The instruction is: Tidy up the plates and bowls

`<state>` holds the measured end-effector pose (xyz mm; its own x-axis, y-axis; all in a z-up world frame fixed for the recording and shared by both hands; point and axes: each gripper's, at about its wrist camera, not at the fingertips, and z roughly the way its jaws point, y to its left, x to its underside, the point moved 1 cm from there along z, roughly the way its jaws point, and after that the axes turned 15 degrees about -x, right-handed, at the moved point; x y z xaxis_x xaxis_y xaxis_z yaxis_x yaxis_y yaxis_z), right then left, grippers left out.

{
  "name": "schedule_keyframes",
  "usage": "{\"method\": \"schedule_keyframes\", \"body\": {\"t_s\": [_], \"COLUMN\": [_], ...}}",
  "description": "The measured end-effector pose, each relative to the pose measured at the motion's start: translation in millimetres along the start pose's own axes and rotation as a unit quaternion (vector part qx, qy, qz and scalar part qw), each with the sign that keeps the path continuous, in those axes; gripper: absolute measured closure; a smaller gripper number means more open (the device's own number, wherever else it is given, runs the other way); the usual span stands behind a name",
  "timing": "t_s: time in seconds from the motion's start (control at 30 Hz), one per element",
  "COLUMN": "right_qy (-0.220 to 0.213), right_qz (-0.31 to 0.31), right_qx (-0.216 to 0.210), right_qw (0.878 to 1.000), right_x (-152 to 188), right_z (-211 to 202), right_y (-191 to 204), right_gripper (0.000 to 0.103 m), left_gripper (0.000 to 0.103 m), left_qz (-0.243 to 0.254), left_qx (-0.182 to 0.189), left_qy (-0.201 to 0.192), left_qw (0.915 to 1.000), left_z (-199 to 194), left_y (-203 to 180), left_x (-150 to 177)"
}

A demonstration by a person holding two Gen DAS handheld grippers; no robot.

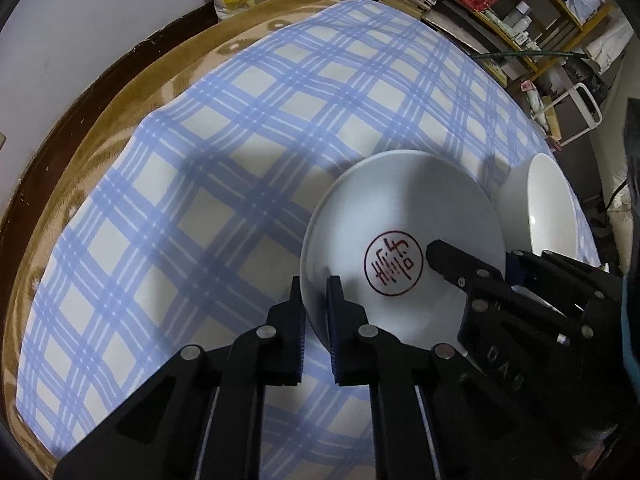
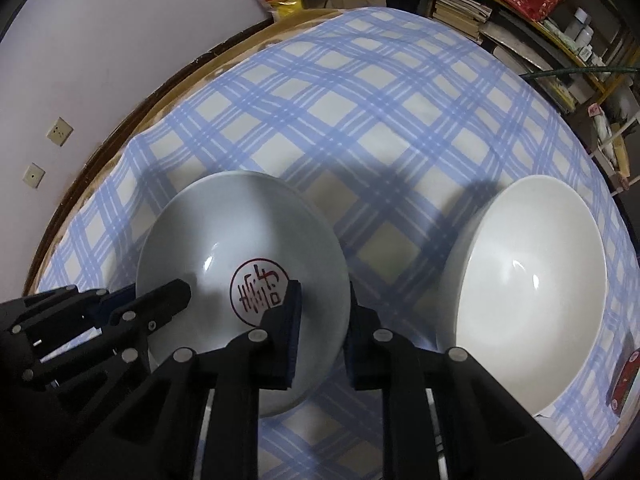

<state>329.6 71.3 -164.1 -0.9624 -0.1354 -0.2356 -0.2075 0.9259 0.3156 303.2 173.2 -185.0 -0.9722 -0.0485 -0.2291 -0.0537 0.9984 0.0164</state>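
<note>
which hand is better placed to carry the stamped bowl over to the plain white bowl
Right, probably. The right gripper clamps the stamped bowl's rim on the side facing the plain white bowl, so it can lead. The left gripper grips the far rim, away from it. Both hold, so the left supports.

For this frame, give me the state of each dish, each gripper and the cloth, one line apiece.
Stamped plate: upright on the cloth, gripped at both rims.
Plain white bowl: upright, empty, untouched.
Left gripper: shut on the plate's left rim.
Right gripper: shut on its right rim.
Checked cloth: spread flat.
</note>
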Motion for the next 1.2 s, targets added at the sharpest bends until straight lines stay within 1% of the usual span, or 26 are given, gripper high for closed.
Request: {"method": "schedule_keyframes", "body": {"t_s": [0.07,0.13,0.23,0.3,0.4,0.5,0.63,0.8,0.97,1.2], "right_qy": [-0.001,-0.001,-0.012,-0.024,-0.037,-0.052,-0.074,-0.093,-0.098,-0.096], "right_qz": [0.013,0.009,-0.009,-0.020,-0.023,-0.015,-0.004,0.016,0.029,0.040], "right_qx": [-0.022,-0.034,-0.030,-0.025,-0.026,-0.035,-0.044,-0.045,-0.040,-0.030], "right_qw": [1.000,0.999,0.999,0.999,0.999,0.998,0.996,0.995,0.994,0.994], "right_x": [1.1,3.7,7.1,8.6,8.0,5.9,3.2,6.1,11.3,15.7], "right_z": [-3.9,-8.7,-17.6,-28.0,-42.5,-59.4,-81.5,-102.2,-113.9,-118.4], "right_y": [-1.2,1.6,10.1,14.6,14.7,9.3,-3.3,-27.3,-52.4,-81.6], "right_gripper": [0.087,0.088,0.088,0.088,0.088,0.088,0.088,0.088,0.088,0.088], "left_gripper": [0.093,0.093,0.093,0.093,0.093,0.093,0.093,0.093,0.093,0.093], "left_qz": [-0.001,0.000,0.011,0.015,0.014,0.018,0.025,0.043,0.059,0.063], "left_qx": [-0.008,-0.016,-0.032,-0.035,-0.027,-0.024,-0.021,-0.019,-0.021,-0.019], "left_qy": [-0.005,-0.015,-0.030,-0.037,-0.045,-0.059,-0.076,-0.086,-0.085,-0.075], "left_qw": [1.0000,0.9998,0.9990,0.9986,0.9985,0.9978,0.9965,0.9952,0.9944,0.9950], "left_z": [-5.8,-14.0,-26.8,-35.8,-52.4,-71.3,-90.9,-102.6,-102.0,-95.2], "left_y": [2.0,3.3,1.5,0.3,-0.5,-6.0,-22.8,-53.9,-84.0,-112.0], "left_x": [1.9,2.4,1.4,1.3,-1.8,-4.9,-12.1,-17.4,-21.3,-25.4]}}
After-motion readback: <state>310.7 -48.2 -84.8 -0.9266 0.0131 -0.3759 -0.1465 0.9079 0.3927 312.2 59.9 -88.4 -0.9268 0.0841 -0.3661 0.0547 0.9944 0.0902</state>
